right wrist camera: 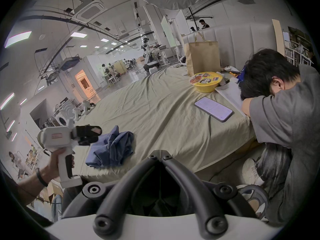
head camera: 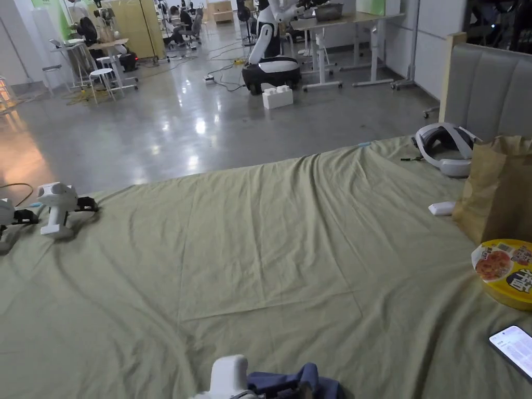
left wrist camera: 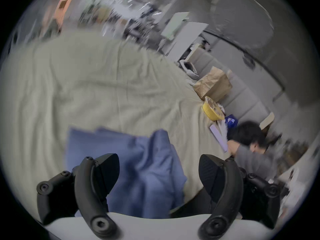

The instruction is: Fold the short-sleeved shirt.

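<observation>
The short-sleeved shirt [right wrist camera: 112, 146] is blue and lies crumpled in a heap on the green sheet [head camera: 270, 249], close to the bed's near edge. My left gripper [left wrist camera: 158, 160] hovers just over it, jaws spread wide, with the blue shirt [left wrist camera: 138, 167] showing between and below them; neither jaw presses on the cloth. A hand holds this left gripper [right wrist camera: 99, 134] at the shirt's left side. In the head view its white body [head camera: 228, 375] and the shirt [head camera: 298, 382] sit at the bottom edge. My right gripper [right wrist camera: 161, 152] is shut on nothing, off the bed's near edge.
At the bed's right side lie a phone [head camera: 511, 349], a yellow noodle bowl [head camera: 506, 270], a brown paper bag [head camera: 499, 192] and a white headset [head camera: 447, 148]. A person [right wrist camera: 280, 108] leans on that right edge. Spare grippers [head camera: 57, 205] rest at the left edge.
</observation>
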{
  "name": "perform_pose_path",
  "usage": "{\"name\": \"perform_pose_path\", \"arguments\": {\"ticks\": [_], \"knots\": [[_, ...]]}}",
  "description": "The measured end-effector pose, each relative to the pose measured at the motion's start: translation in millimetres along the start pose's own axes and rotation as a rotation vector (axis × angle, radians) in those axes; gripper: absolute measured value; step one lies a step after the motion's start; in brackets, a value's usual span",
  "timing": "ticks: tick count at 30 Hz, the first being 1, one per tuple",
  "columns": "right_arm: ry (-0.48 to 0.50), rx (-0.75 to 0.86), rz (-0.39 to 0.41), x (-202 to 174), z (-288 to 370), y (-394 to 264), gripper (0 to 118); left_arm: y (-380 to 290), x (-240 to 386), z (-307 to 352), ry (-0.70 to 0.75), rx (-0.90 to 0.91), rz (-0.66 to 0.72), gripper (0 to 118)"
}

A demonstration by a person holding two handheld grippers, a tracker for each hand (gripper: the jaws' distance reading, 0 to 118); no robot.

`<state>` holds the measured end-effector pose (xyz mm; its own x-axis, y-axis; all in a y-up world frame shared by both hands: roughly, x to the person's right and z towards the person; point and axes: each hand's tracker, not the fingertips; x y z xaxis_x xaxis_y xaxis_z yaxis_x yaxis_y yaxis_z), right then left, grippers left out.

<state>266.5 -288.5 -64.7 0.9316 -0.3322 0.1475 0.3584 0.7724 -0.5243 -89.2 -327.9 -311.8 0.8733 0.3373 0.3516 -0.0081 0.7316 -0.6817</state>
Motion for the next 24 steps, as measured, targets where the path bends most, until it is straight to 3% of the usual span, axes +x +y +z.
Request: {"name": "perform_pose_path", "arguments": {"ticks": [1, 3, 5, 6, 7, 8, 9, 11, 12, 15, 17, 20, 24], "knots": [[0.008, -0.009, 0.007, -2.0, -3.0, 0.8, 2, 1.5, -1.4, 10.3, 0.001, -0.009, -0.066, 103], [0.019, -0.014, 0.021, -5.3, -7.2, 0.8, 3, 3.8, -3.0, 25.8, -0.019, -0.045, -0.061, 103], [0.041, -0.020, 0.022, -7.9, -9.7, 0.9, 3, 0.7, -13.5, 26.1, -0.095, -0.037, 0.091, 100], [0.049, -0.019, 0.020, -9.5, -10.0, 0.5, 3, 2.1, -19.0, 21.6, -0.163, -0.017, 0.200, 87], [0.054, -0.019, 0.018, -11.4, -9.7, 0.2, 3, 2.8, -25.5, 8.8, -0.207, -0.014, 0.318, 64], [0.059, -0.020, 0.018, -13.0, -9.1, 0.0, 3, -2.9, -29.2, -4.1, -0.192, -0.062, 0.392, 8], [0.061, -0.019, 0.022, -15.3, -6.9, 0.0, 3, -7.3, -33.7, -14.4, -0.155, -0.069, 0.416, 2], [0.061, -0.015, 0.031, -18.0, -3.2, -1.0, 3, -18.3, -26.7, -35.9, -0.063, -0.045, 0.319, 2], [0.059, -0.015, 0.038, -18.4, -1.6, -1.6, 3, -22.3, -27.6, -47.6, -0.090, -0.110, 0.304, 2], [0.052, -0.028, 0.046, -18.1, -1.8, -3.4, 3, -36.4, -24.6, -72.6, -0.272, -0.205, 0.444, 2], [0.049, -0.049, 0.046, -18.6, -7.0, -3.8, 3, -45.7, -17.2, -89.6, -0.148, -0.247, 0.335, 2], [0.051, -0.070, 0.066, -25.4, -13.8, -3.1, 3, -45.6, -17.1, -93.7, -0.172, -0.228, 0.395, 2], [0.093, -0.106, 0.087, -38.0, -32.1, -0.2, 3, -43.6, -15.1, -90.4, -0.160, -0.235, 0.347, 1]]}}
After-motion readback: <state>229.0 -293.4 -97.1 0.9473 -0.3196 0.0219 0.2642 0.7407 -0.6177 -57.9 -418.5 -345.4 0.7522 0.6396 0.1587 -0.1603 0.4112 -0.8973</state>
